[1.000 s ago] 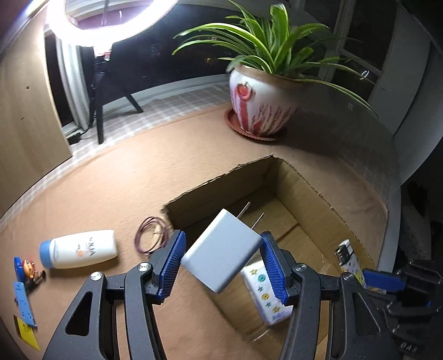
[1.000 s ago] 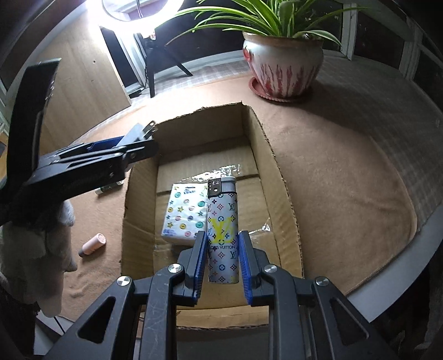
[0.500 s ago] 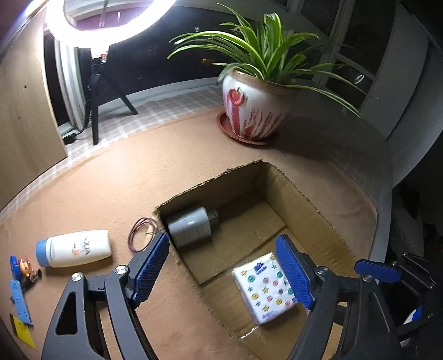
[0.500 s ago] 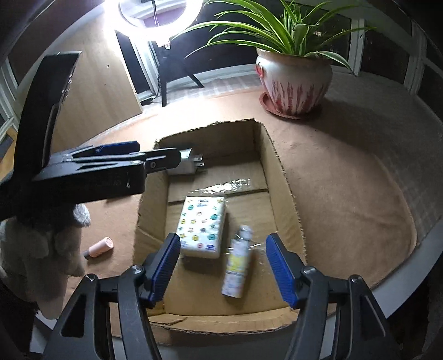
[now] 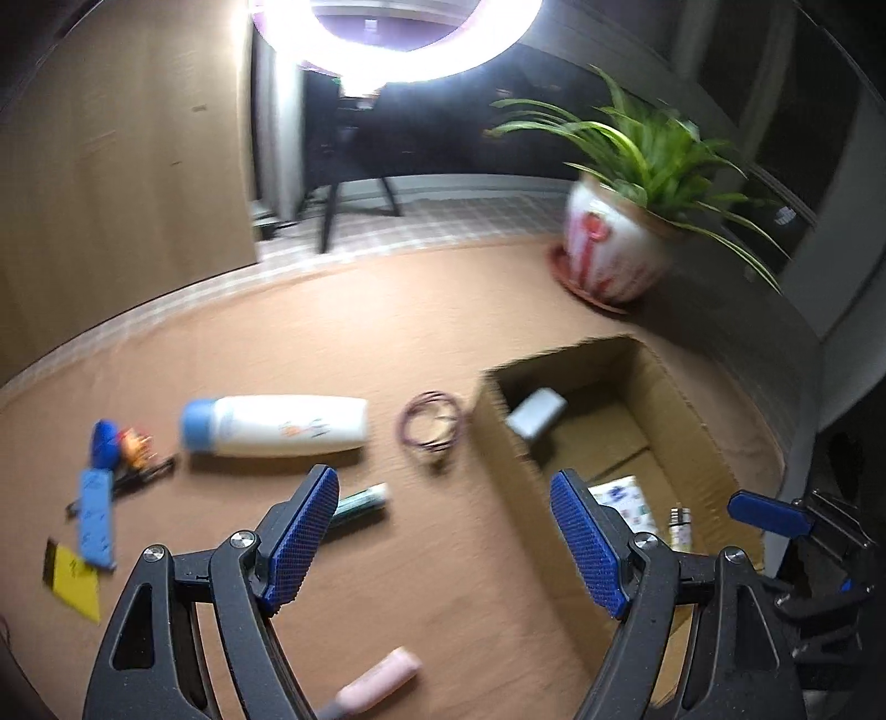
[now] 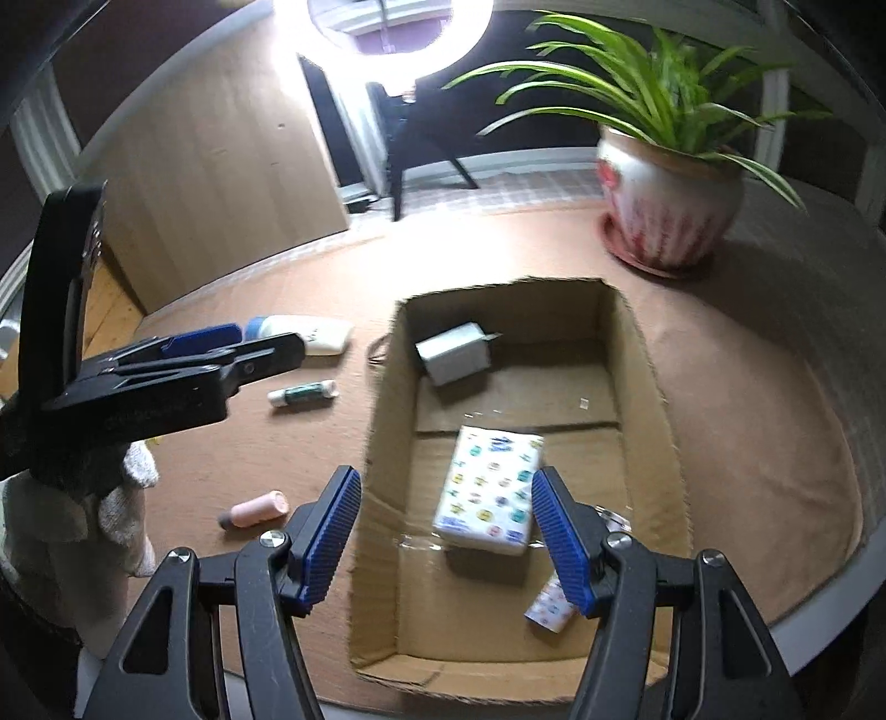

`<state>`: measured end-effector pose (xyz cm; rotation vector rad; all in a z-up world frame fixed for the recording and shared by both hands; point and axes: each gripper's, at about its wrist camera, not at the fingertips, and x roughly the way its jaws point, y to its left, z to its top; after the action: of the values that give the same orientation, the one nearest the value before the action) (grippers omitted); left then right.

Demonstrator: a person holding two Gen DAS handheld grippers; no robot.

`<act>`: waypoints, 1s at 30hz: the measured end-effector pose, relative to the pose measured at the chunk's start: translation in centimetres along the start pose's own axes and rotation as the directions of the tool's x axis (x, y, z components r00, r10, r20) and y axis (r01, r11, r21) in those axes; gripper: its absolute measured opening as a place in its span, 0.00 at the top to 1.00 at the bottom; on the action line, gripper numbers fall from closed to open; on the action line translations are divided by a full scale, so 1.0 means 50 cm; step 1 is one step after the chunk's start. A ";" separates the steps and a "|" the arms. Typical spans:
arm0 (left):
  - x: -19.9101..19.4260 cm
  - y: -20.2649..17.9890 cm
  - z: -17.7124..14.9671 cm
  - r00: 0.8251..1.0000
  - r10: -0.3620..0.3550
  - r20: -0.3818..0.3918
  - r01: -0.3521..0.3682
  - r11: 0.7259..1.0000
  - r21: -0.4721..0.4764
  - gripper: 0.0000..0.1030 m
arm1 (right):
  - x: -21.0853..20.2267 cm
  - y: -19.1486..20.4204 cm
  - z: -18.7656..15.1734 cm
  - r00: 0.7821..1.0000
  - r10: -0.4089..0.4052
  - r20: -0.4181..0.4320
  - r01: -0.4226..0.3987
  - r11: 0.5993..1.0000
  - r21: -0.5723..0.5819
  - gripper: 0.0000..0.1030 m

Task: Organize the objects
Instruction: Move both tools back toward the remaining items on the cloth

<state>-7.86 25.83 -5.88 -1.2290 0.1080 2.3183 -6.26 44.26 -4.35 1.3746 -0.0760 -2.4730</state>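
Note:
An open cardboard box (image 6: 387, 421) (image 5: 498, 459) holds a white charger (image 6: 454, 353) (image 5: 536, 412), a patterned tissue pack (image 6: 490, 490) (image 5: 623, 495) and a patterned lighter (image 6: 548, 606) (image 5: 680, 526). My left gripper (image 5: 443, 540) is open and empty over the mat left of the box. My right gripper (image 6: 446, 540) is open and empty above the box's near end. On the mat lie a white bottle with a blue cap (image 5: 277, 425) (image 6: 310, 335), a green tube (image 5: 360, 501) (image 6: 303, 393), a pink tube (image 5: 376, 678) (image 6: 257, 508) and hair ties (image 5: 431, 425).
A potted plant (image 5: 614, 249) (image 6: 670, 216) stands at the back right. A ring light (image 5: 398, 33) (image 6: 387, 22) shines behind the table. Small blue items (image 5: 97, 512), a toy (image 5: 133, 443) and a yellow note (image 5: 75, 581) lie at the left. The table edge runs along the right.
Both grippers opened and dropped their loads into the box: the left let go of the charger, the right the lighter. The left gripper then swung left over the mat.

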 end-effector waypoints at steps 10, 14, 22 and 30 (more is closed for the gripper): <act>-0.070 0.211 -0.073 0.994 0.113 -0.011 -0.113 0.976 -0.188 0.21 | 0.034 0.090 0.029 0.997 0.073 -0.033 -0.076 0.992 -0.097 0.41; -0.086 0.306 -0.105 0.989 0.138 -0.046 -0.144 0.966 -0.214 0.21 | 0.050 0.128 0.032 0.993 0.106 -0.044 -0.108 0.993 -0.043 0.41; -0.104 0.451 -0.156 0.985 0.160 -0.070 -0.173 0.952 -0.254 0.21 | 0.120 0.210 0.060 0.987 0.138 -0.088 -0.137 0.990 0.011 0.41; -0.057 0.507 -0.163 0.981 0.153 -0.119 -0.179 0.954 -0.242 0.21 | 0.223 0.228 0.116 0.976 0.154 -0.154 -0.145 0.987 0.072 0.41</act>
<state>-12.37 0.26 -12.55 -1.5132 -0.0537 2.4735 -13.85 29.53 -8.16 1.5268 -0.2116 -2.2472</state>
